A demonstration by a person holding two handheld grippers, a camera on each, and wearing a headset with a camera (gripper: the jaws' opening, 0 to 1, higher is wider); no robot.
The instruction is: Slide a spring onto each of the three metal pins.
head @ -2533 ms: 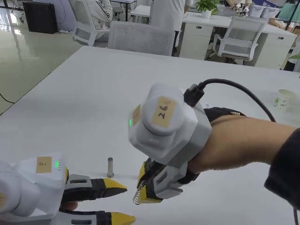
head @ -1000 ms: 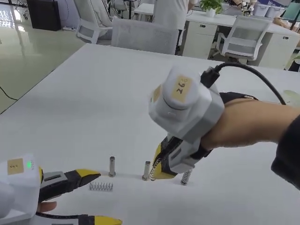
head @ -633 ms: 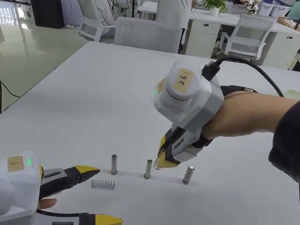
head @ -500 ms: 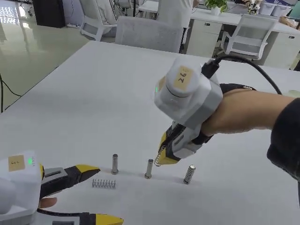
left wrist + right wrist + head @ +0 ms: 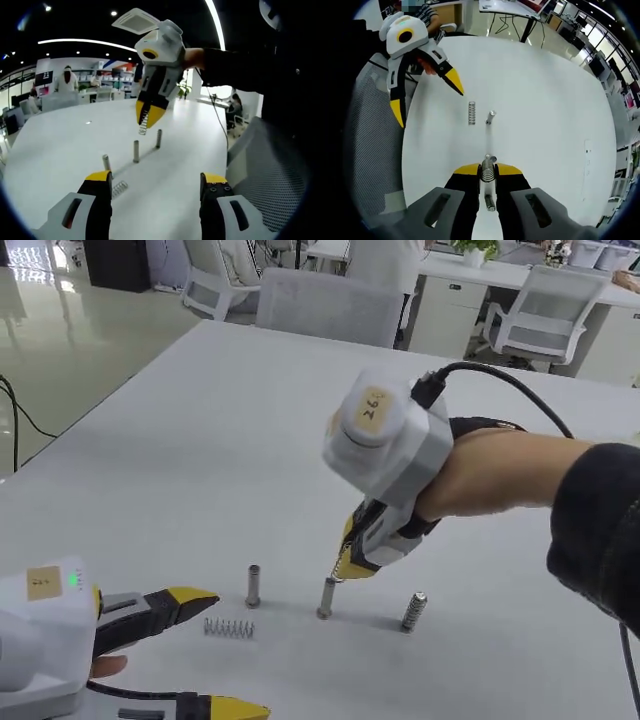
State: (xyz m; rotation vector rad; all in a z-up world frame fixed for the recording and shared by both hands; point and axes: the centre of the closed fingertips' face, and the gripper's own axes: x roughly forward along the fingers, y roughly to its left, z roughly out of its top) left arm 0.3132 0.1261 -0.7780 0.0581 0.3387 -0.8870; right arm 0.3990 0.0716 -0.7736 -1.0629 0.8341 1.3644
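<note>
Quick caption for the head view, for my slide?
The right gripper holds a spring just above the middle pin; a loose spring lies near the open left gripper.

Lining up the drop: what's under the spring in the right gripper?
The bare middle pin stands just below the spring, slightly off its lower end. The right gripper covers the spring's upper coils with its jaws.

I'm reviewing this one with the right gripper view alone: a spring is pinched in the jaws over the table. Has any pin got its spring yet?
Observer: Yes. In the head view the right-end pin already wears a spring.
Operator: Is the held one touching a pin?
Observer: No. The left gripper view shows the held spring hanging above the middle pin, with a gap between them.
</note>
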